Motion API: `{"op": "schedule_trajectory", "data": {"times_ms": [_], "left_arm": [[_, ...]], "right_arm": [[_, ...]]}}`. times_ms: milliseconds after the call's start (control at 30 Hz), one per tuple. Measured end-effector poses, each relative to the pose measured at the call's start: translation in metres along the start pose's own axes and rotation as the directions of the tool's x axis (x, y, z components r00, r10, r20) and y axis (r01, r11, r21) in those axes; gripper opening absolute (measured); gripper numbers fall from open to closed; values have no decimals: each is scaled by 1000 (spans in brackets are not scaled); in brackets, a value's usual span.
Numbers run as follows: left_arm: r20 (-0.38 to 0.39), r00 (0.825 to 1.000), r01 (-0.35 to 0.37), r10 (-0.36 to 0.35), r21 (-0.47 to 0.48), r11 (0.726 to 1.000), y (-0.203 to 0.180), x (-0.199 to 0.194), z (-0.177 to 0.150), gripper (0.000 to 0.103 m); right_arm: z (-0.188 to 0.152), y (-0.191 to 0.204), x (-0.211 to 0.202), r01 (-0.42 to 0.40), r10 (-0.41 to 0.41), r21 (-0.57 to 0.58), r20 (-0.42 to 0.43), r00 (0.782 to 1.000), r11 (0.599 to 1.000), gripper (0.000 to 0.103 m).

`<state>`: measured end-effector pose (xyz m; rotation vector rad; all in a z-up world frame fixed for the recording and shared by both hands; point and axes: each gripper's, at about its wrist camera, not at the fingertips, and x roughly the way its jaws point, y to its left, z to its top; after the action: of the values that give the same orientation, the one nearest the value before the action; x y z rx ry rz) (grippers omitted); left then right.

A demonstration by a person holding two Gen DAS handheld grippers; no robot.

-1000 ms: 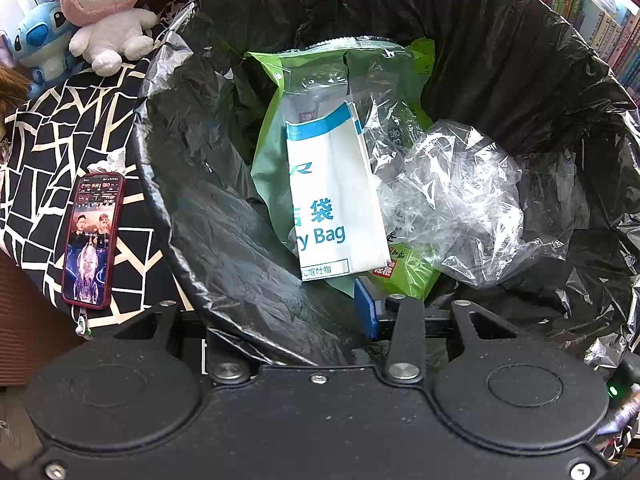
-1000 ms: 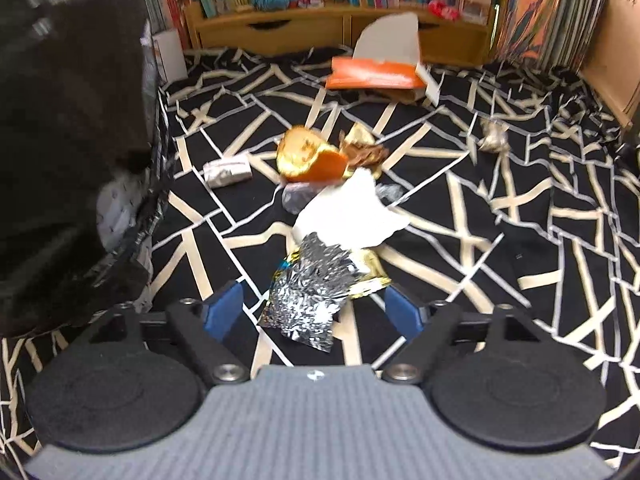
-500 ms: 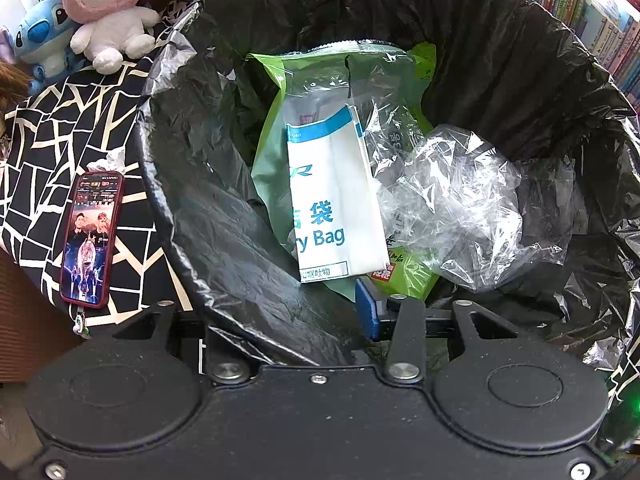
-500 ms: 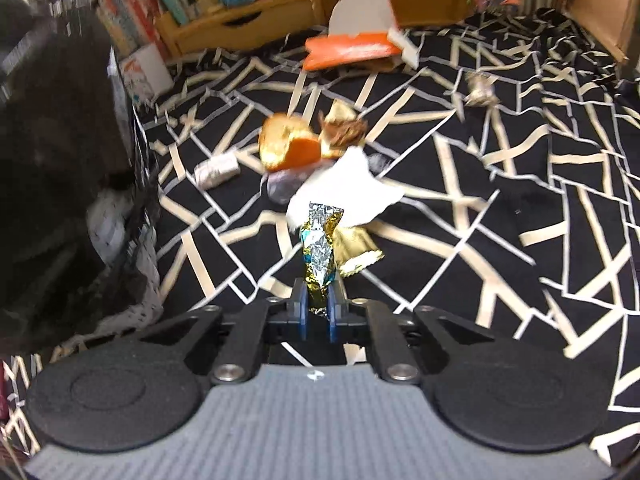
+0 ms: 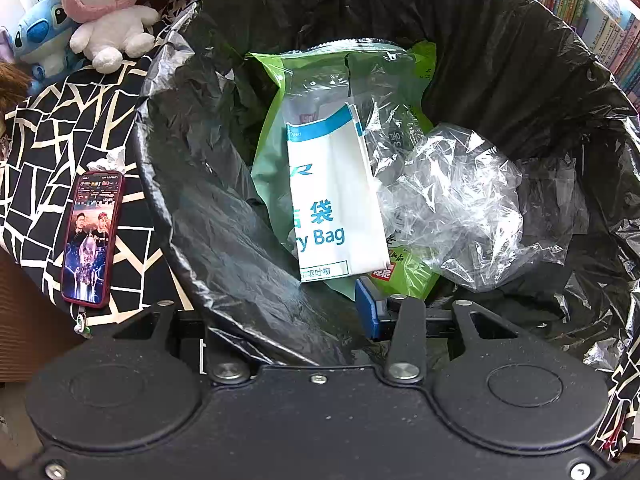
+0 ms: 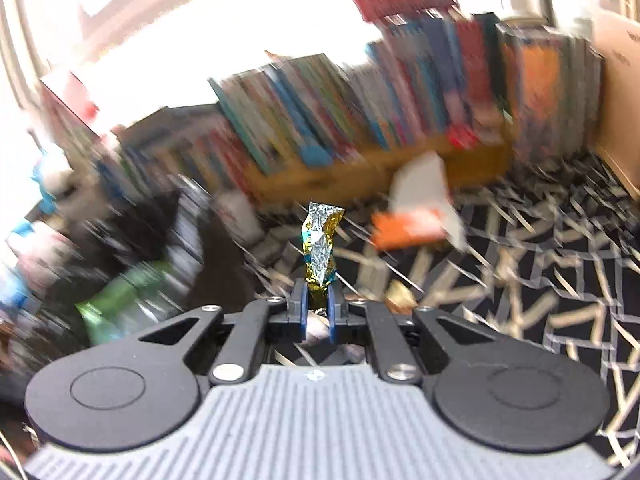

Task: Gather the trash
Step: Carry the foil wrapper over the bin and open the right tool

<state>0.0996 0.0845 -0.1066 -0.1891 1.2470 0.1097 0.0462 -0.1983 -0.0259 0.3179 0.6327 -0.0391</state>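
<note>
Foil wrapper (image 6: 320, 246) is pinched tight in the right gripper (image 6: 318, 312), its blue pads clamped on the bottom end, so the crumpled silver and gold strip sticks straight up past the fingertips, dead centre in the right wrist view. Everything behind it is smeared with blur, but you can make out a row of books (image 6: 360, 108) on a wooden shelf at the far side, an orange box (image 6: 408, 226) with a white flap on the black and cream patterned cloth (image 6: 560, 280) just right of the wrapper, and something green (image 6: 116, 300) down at the left that I can't identify. Over on the other side, the left gripper (image 5: 304, 312) is holding the near rim of the black bin liner (image 5: 240, 248): the plastic runs between the fingers, the blue pad of the right finger (image 5: 366, 312) sits inside the bag, and the left finger is hidden behind the liner, so I'd call it clenched on the bag edge. Inside the bag there's a green packet (image 5: 272, 152), a white paper bag (image 5: 336, 208) with blue print lying on top of it, and a wad of clear plastic (image 5: 452, 204) to the right. Outside the bag on the left, a phone (image 5: 92, 236) in a red case lies on the cloth, with a pink and white plush bunny (image 5: 108, 4) and a blue plush (image 5: 36, 32) further back.
</note>
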Motion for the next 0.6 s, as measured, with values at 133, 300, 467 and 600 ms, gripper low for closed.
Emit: {"op": "schedule_trajectory", "data": {"times_ms": [133, 300, 467, 600], "left_arm": [[0, 1000, 0, 0, -1, 1000, 0, 0, 0, 41], [2, 1000, 0, 0, -8, 1000, 0, 0, 0, 41], [6, 1000, 2, -2, -19, 1000, 1, 0, 0, 41], [10, 1000, 6, -5, -24, 1000, 2, -1, 0, 42]], "right_arm": [[28, 27, -15, -177, 175, 27, 48, 983, 984, 14], [41, 63, -16, -340, 341, -21, 31, 940, 940, 15], [34, 93, -4, -413, 411, -79, -38, 911, 907, 16], [26, 108, 4, -438, 430, -104, -94, 898, 893, 20]]}}
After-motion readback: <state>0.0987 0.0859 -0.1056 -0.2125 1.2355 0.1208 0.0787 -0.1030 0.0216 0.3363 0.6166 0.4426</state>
